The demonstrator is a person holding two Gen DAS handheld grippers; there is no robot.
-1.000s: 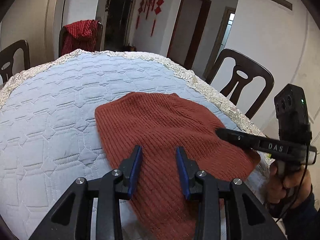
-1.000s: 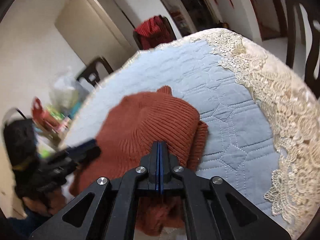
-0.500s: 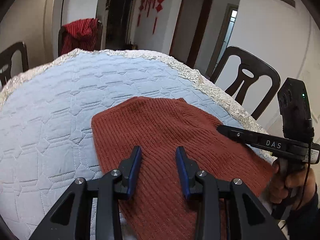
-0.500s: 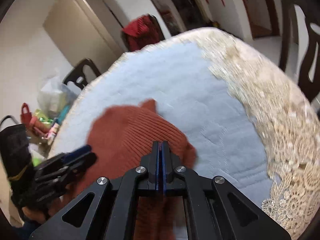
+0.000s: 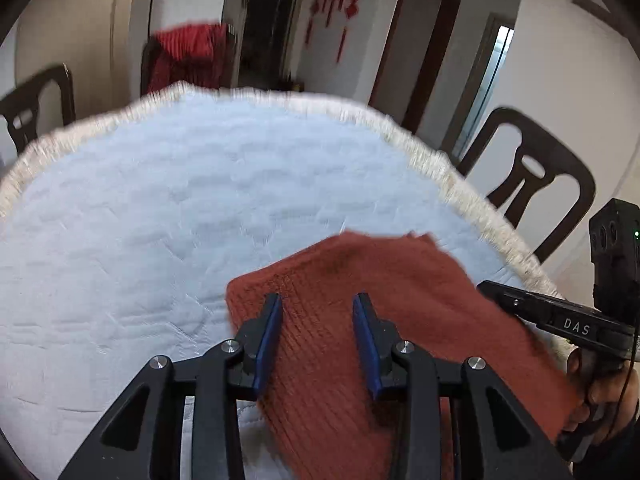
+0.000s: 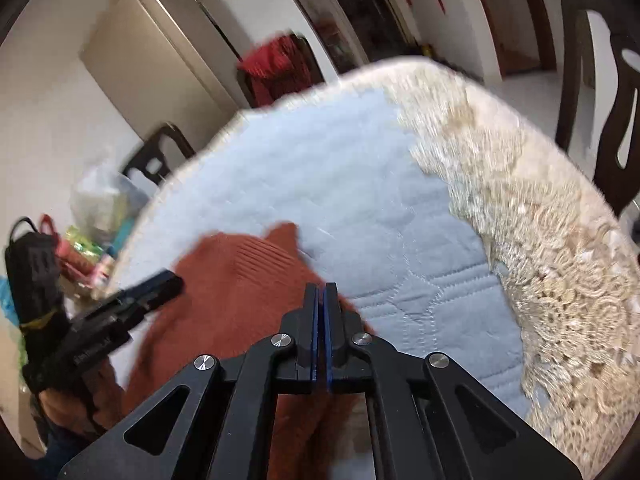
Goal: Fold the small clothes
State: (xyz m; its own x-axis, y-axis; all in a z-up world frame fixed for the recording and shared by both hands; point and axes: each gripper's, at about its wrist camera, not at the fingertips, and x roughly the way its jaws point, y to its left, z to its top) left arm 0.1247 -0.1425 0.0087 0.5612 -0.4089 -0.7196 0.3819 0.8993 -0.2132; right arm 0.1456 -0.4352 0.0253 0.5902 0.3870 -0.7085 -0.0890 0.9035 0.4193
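Left gripper (image 5: 317, 306) jaws apart, nothing pinched, hovering over rust-red knit garment (image 5: 384, 320). Right gripper (image 6: 321, 294) clenched, pads together; whether it pinches the knit's edge can't be told. Garment lies on pale blue quilted tablecloth (image 5: 160, 220) near table's lace-trimmed edge (image 6: 560, 260), partly draped off near side. Dark chair (image 5: 532, 176) beyond table.

Soft daylight, motion-blurred backgrounds — fisheye bending, dark corners.
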